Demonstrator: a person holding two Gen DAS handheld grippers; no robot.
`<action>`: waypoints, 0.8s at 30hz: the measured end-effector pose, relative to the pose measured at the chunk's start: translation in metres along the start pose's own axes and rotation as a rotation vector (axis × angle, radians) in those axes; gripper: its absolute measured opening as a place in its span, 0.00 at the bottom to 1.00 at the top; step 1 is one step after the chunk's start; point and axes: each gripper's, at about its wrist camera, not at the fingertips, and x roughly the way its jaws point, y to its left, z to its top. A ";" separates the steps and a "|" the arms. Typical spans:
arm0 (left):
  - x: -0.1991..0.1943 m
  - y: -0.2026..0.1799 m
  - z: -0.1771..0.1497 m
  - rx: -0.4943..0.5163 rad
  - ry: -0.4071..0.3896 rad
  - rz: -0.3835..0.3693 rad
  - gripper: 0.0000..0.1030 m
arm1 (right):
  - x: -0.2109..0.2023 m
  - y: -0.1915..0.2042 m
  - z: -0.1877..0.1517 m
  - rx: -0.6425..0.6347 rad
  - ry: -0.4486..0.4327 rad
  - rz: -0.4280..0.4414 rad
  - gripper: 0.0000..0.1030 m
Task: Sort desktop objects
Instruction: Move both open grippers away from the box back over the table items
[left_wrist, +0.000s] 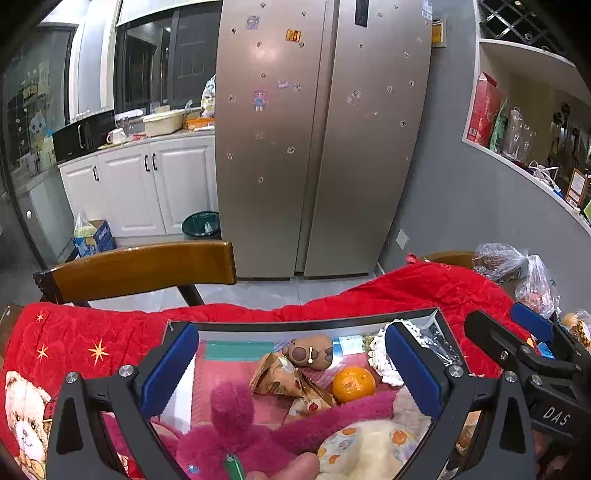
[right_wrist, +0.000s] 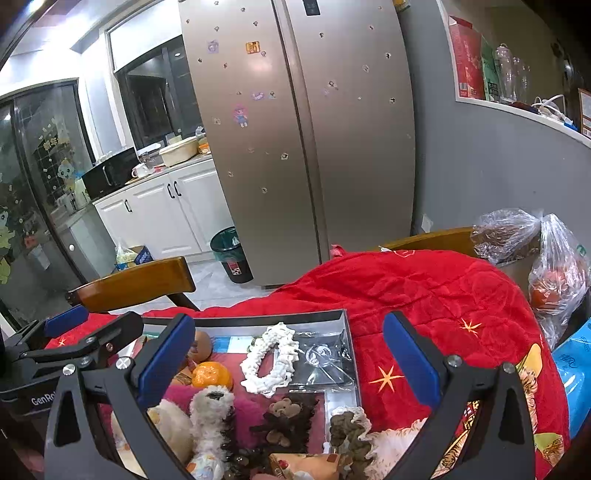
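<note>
The box (left_wrist: 303, 325) of desktop objects, a shallow dark-rimmed tray with a pink lining, sits on a red quilted cloth (left_wrist: 110, 332) printed with gold stars and a teddy bear, which covers the desk. The box's far rim lies close to the desk's far edge, where a wooden chair back (left_wrist: 140, 267) rises.

Seen from the left wrist, the left gripper (left_wrist: 291, 373) hangs over the box with its blue-padded fingers (left_wrist: 170, 369) spread wide and nothing between them. In the near left part of the box lies a magenta plush toy (left_wrist: 236, 424), fuzzy with a long ear. Toward the middle are crumpled printed paper wrappers (left_wrist: 280, 380), a brown round-faced figurine (left_wrist: 310, 352) near the far rim, and a bright orange tangerine (left_wrist: 353, 384). A cream plush with orange prints (left_wrist: 369, 446) lies at the near rim.

From the right wrist, a white crocheted ring (right_wrist: 271, 360) and a clear plastic bag (right_wrist: 325, 360) fill the far right corner, with a small brown bear (right_wrist: 284, 410) nearer. The right gripper (right_wrist: 288, 365) hovers above, its fingers likewise wide apart and holding nothing. Knotted plastic bags (right_wrist: 546, 258) stand at the desk's far right corner.
</note>
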 end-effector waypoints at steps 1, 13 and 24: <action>-0.002 -0.001 0.001 0.004 -0.008 0.001 1.00 | -0.002 -0.001 0.000 0.007 -0.003 0.016 1.00; -0.050 0.002 0.000 0.015 -0.084 0.005 1.00 | -0.048 0.023 0.004 -0.104 -0.062 0.134 1.00; -0.159 0.024 -0.018 -0.004 -0.184 0.000 1.00 | -0.142 0.046 -0.010 -0.004 -0.121 0.302 1.00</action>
